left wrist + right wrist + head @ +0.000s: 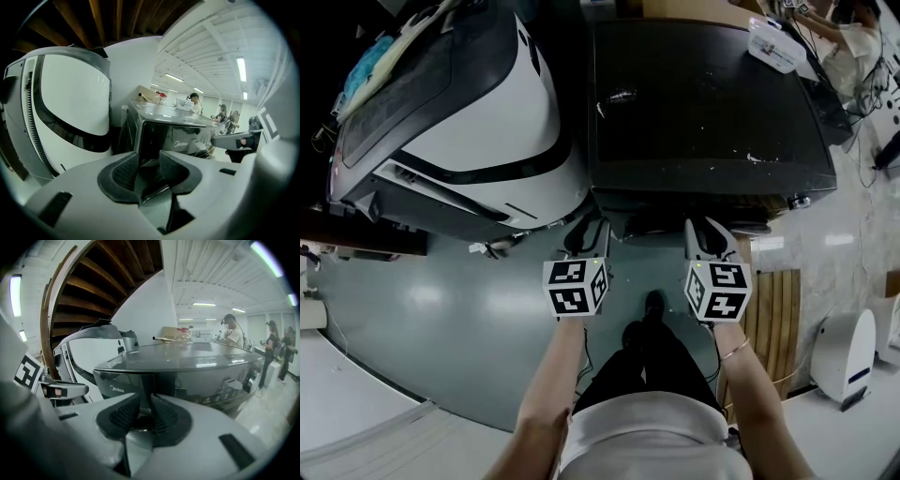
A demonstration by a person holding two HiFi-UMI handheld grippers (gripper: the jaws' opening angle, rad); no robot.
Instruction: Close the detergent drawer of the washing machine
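Head view puts the washing machine (703, 103) at twelve o'clock. My left gripper (591, 225) and right gripper (708, 225) both have jaws apart, empty. The detergent drawer (124, 380) looks flush at the front's nine o'clock end.

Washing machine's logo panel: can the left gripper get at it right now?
Probably yes. The left gripper points straight at the logo panel on the washing machine, jaws apart and empty, and nothing visible stands between.
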